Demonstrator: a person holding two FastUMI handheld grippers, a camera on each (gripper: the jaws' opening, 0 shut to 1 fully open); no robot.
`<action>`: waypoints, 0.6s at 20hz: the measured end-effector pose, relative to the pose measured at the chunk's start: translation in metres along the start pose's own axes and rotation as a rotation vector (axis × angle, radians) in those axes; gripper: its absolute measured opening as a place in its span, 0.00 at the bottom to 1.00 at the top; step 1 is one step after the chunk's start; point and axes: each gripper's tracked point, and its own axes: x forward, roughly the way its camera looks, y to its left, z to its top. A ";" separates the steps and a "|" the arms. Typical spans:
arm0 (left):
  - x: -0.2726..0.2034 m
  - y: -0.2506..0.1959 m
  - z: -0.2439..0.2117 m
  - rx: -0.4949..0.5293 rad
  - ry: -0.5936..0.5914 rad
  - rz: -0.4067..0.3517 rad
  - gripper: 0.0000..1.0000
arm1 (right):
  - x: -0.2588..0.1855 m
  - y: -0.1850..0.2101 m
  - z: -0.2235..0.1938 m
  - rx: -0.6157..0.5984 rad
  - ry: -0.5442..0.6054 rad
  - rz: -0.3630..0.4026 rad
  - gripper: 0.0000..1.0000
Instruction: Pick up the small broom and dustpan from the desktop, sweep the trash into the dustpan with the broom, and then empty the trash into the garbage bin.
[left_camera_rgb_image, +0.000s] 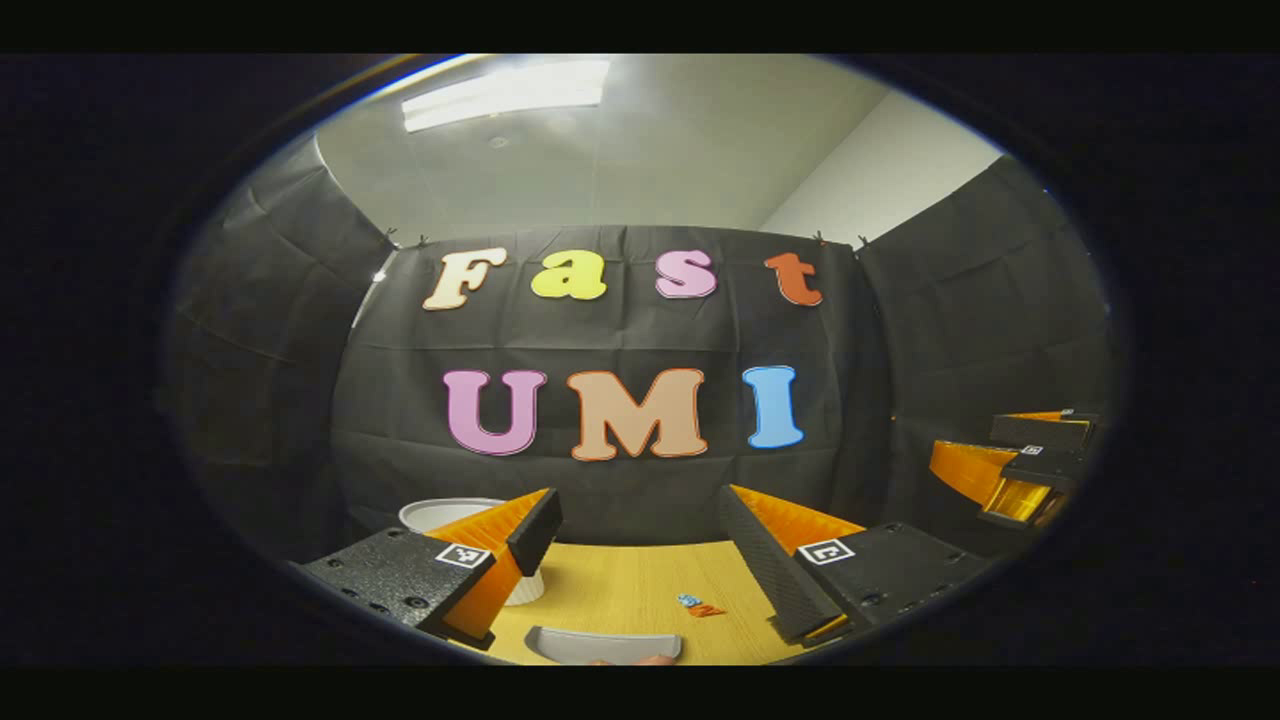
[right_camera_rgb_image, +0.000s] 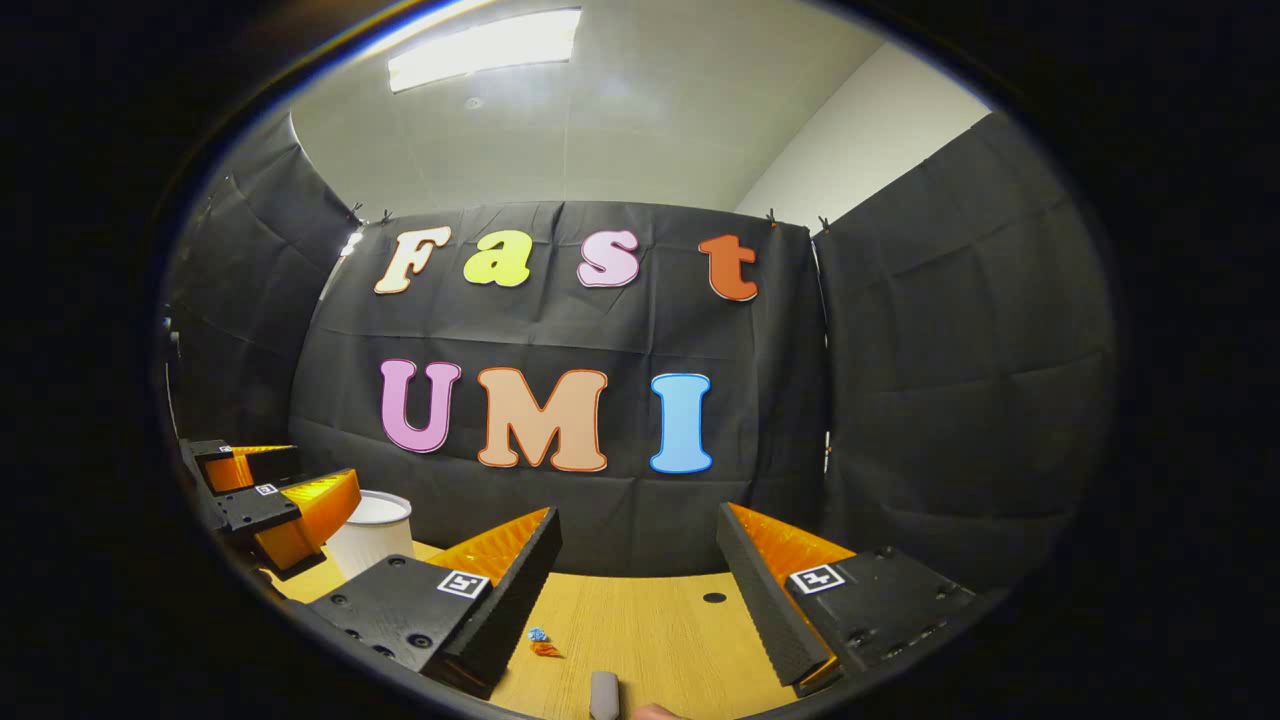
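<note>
Wooden desktop (right_camera_rgb_image: 650, 620), left tongs (left_camera_rgb_image: 640, 550) and right tongs (right_camera_rgb_image: 640, 570) wide apart, holding nothing.

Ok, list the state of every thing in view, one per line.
Left gripper: open, holding nothing.
Right gripper: open, holding nothing.
Dustpan: lying on the desktop, not picked up.
Trash: loose on the desktop, unswept.
Garbage bin: upright, open-topped.

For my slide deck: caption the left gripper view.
Open left gripper above desk with dustpan, trash, white bin.
</note>
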 end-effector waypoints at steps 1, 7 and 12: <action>0.000 0.000 0.000 -0.001 0.001 0.003 0.95 | 0.000 -0.001 0.000 0.002 0.000 0.000 0.92; -0.003 -0.001 0.002 -0.002 -0.004 0.007 0.95 | 0.000 -0.001 0.000 0.018 -0.002 0.007 0.93; -0.005 0.005 -0.002 -0.004 0.006 0.023 0.95 | 0.001 -0.001 -0.003 0.024 0.009 0.012 0.92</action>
